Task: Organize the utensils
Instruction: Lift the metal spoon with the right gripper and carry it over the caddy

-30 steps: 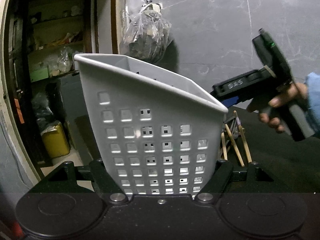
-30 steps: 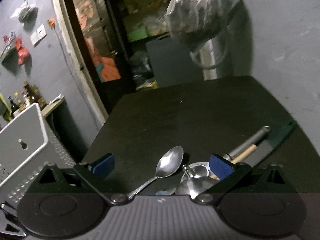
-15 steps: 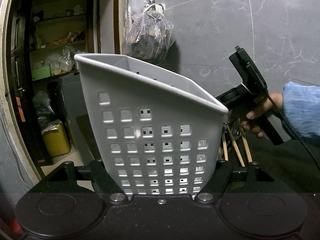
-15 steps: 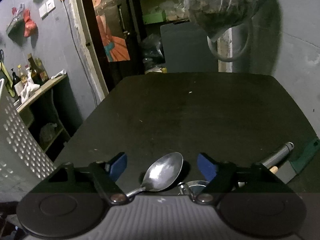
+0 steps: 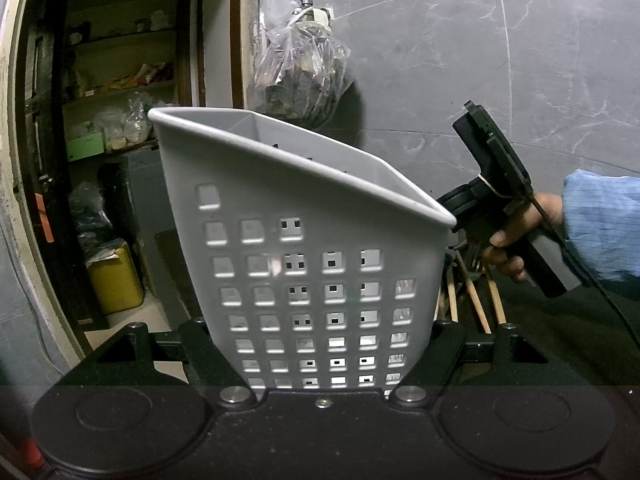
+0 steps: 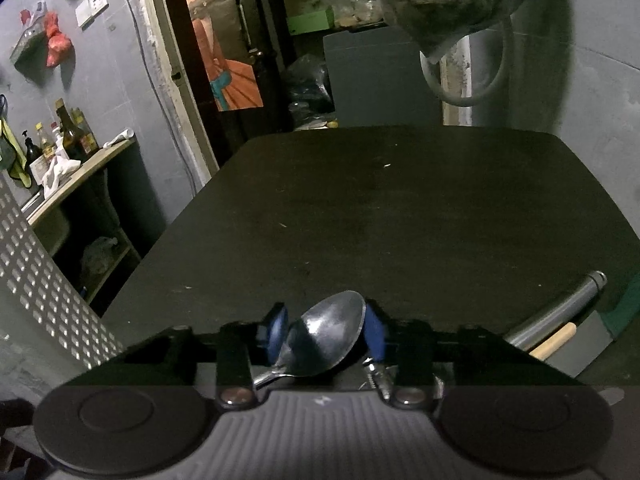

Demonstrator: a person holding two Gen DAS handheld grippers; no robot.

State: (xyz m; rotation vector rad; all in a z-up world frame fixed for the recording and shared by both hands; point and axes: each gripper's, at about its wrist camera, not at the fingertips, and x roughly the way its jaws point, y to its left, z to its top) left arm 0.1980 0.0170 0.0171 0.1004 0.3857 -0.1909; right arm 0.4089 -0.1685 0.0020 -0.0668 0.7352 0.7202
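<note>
We see a matt grey plastic basket (image 5: pixel 304 264), smooth and pierced with square holes, beside a polished grey stone wall (image 5: pixel 500 60) veined in white. The spoon (image 6: pixel 328 340) is glossy bare metal, mirror-bright in its bowl, and it lies over a dull black table (image 6: pixel 400 208) with a slightly grainy finish. At the near right a brushed metal handle (image 6: pixel 560 312) rests against pale unvarnished wood, and the sleeve (image 5: pixel 600 232) is light blue woven cloth.

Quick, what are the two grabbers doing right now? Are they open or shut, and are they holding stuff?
Left gripper: shut on the grey basket, holding it.
Right gripper: closing around the spoon; its bowl sits between the blue pads.
</note>
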